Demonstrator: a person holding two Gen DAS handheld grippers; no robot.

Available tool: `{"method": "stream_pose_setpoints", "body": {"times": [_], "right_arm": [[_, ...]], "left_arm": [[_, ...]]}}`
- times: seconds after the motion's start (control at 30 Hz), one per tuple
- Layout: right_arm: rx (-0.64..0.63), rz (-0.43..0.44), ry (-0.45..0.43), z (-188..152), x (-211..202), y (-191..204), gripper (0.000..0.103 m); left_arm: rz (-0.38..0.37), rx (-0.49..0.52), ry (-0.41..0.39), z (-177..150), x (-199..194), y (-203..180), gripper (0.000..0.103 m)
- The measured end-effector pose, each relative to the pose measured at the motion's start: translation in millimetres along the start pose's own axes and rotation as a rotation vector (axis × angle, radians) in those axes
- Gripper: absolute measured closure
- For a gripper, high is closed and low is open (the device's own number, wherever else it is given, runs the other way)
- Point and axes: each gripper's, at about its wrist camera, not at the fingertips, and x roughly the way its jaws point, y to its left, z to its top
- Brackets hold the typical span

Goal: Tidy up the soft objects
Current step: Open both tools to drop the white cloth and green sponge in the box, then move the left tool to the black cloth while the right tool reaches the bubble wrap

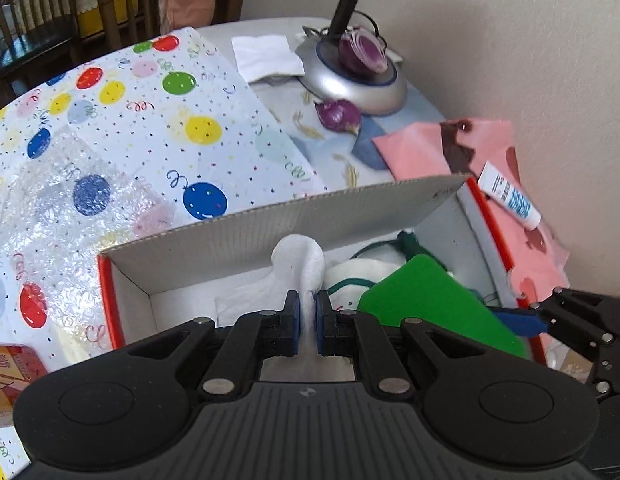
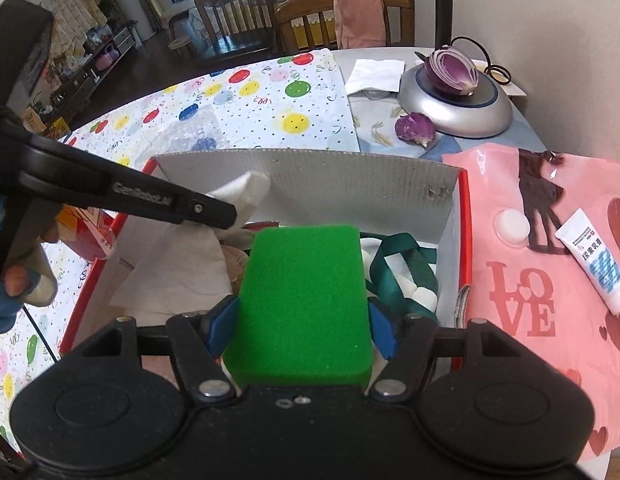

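My left gripper point(image 1: 306, 326) is shut on a white cloth point(image 1: 305, 264) and holds it over the open cardboard box point(image 1: 269, 220) with red sides. The cloth also shows in the right wrist view point(image 2: 245, 194) beside the left gripper's arm. My right gripper point(image 2: 301, 322) is shut on a green sponge point(image 2: 305, 300) above the box point(image 2: 310, 176); the sponge shows in the left wrist view point(image 1: 434, 300) too. Inside the box lie white tissue point(image 2: 181, 276), a green strap point(image 2: 394, 268) and white soft pieces point(image 2: 422, 294).
A balloon-print sheet point(image 1: 149, 120) with bubble wrap point(image 1: 69, 200) lies left of the box. A pink LOVE bag point(image 2: 542, 272) with a cream tube point(image 2: 594, 268) lies right. A lamp base point(image 2: 454, 104) carrying a cut onion point(image 2: 450, 70) stands behind, by a small onion point(image 2: 414, 128).
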Motion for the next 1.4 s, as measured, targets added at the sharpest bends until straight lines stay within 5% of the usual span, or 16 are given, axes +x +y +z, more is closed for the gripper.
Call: {"method": "stream_pose_setpoints", "body": {"times": [0.47,0.6,0.7,0.77,1.4], "right_arm": [[0.017,0.045,0.009,-7,-5,-3,0.023],[0.011,0.051,-0.005,-7,-12,-1,0.020],[0.002,0.059,-0.017,-6,-18,-1,0.018],[-0.004,0.064,-0.028,-6,-23,-1,0.018],[-0.074,0.179,-0.176,13,-85,15,0.000]], "left_arm": [[-0.005,0.005,0.027,-8,14,4,0.095],[-0.003,-0.009,0.015,-11,10,5,0.087],[-0.017,-0.026,0.005,-13,6,7,0.066],[-0.023,-0.027,-0.001,-15,4,6,0.026],[-0.009,0.003,-0.194,-41,-94,6,0.025]]}}
